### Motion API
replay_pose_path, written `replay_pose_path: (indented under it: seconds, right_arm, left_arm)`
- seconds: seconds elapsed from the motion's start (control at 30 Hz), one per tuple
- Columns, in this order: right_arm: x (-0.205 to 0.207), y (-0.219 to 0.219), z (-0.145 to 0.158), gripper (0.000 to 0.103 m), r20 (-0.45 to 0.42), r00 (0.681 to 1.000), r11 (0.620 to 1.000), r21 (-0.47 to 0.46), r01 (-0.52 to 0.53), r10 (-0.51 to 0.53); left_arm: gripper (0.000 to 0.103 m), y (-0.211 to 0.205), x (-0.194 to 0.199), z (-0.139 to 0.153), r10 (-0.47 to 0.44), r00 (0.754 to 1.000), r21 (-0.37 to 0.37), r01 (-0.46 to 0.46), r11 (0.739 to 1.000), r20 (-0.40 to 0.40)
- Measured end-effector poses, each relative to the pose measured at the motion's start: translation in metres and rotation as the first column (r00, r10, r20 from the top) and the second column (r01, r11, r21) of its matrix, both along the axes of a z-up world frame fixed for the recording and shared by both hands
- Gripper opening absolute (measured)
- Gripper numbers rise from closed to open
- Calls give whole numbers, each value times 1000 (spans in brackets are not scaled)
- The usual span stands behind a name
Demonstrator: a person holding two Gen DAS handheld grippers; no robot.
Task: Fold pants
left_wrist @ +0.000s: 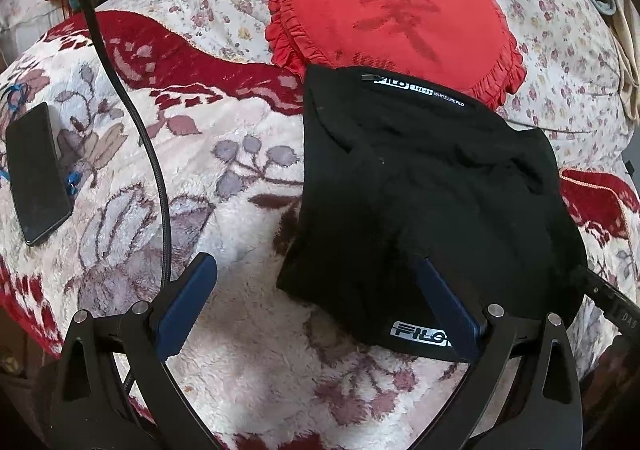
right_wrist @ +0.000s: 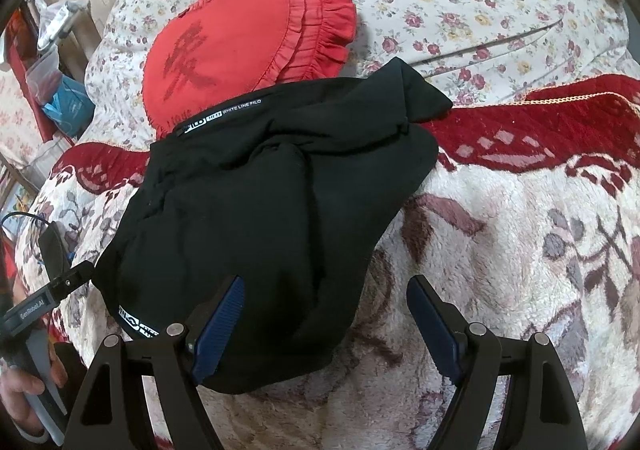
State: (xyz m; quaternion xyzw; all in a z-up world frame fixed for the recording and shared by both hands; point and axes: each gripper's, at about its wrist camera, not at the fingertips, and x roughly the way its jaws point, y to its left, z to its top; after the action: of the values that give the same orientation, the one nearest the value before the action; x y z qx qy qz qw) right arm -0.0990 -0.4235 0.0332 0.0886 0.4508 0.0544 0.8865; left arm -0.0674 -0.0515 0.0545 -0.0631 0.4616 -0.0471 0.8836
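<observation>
Black pants (left_wrist: 420, 190) with white FILO logos lie folded in a compact pile on the fleece blanket (left_wrist: 224, 210); they also show in the right wrist view (right_wrist: 260, 210). My left gripper (left_wrist: 316, 274) is open and empty, its right finger over the pile's near left corner. My right gripper (right_wrist: 328, 298) is open and empty, its left finger over the pile's near right edge, its right finger over the blanket. The left gripper's tip shows at the far left of the right wrist view (right_wrist: 72, 282).
A red heart-shaped ruffled cushion (left_wrist: 400, 10) lies behind the pants on a floral quilt (right_wrist: 480, 2). A black phone (left_wrist: 36, 174) lies on the blanket at left, and a black cable (left_wrist: 132, 118) crosses it. Clutter (right_wrist: 52, 62) stands beside the bed.
</observation>
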Motion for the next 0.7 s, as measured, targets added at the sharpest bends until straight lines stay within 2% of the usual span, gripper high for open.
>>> replay_pose_path:
  seconds: [0.13, 0.27, 0.37, 0.57, 0.63, 0.7]
  right_arm:
    - [1, 2, 0, 81, -5, 1000, 1000, -3, -6, 6]
    - [1, 2, -2, 81, -11, 1000, 1000, -6, -6, 6]
    - [1, -3, -3, 81, -12, 1000, 1000, -10, 0, 0]
    - [5, -22, -8, 81, -32, 998, 999, -23, 47, -48]
    - [6, -31, -9, 81, -38, 996, 997, -20, 77, -78]
    - [7, -38, -12, 81, -44, 995, 996, -3, 92, -92]
  left_arm:
    - [102, 1, 0, 0, -2, 1000, -8, 2, 1000, -4]
    - [102, 7, 0, -7, -15, 999, -49, 13, 999, -37]
    - [102, 17, 2, -19, 26, 997, -57, -30, 998, -70]
    - [102, 17, 16, -31, 84, 990, -138, -98, 986, -110]
    - [102, 5, 23, -32, 67, 992, -149, -83, 985, -112]
    - [100, -8, 29, -31, 7, 996, -173, -22, 985, -90]
